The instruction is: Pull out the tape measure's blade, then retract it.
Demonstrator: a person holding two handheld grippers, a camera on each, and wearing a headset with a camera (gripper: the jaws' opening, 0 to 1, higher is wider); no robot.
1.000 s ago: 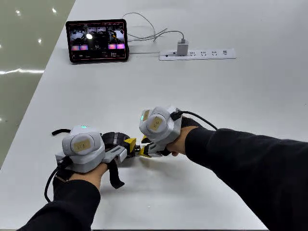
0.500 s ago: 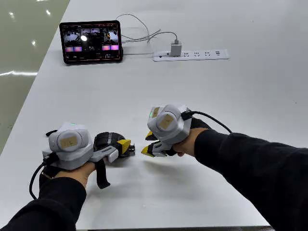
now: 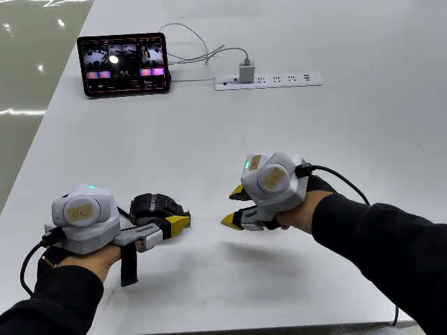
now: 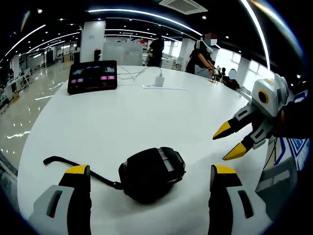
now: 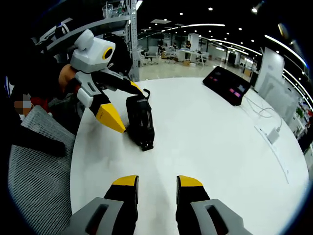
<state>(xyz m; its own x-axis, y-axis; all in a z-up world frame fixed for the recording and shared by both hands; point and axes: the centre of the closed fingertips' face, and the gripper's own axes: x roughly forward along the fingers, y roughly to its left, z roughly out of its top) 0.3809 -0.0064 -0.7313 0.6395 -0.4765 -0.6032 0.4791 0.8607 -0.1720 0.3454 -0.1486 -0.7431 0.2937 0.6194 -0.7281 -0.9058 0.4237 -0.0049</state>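
Tongs on the left (image 4: 150,170) are spread wide. The black tape measure (image 5: 140,122) lies on the white worktop (image 3: 209,279) between them, with a gap on each side. Its black strap (image 4: 63,161) lies beside it on the worktop. The right tongs (image 3: 234,207) are parted a little and hold nothing. Their yellow tips point at the tape measure from near by. Far back stand a lit tablet (image 3: 123,64) and a power strip (image 3: 269,80) with a charger (image 3: 246,72) plugged in.
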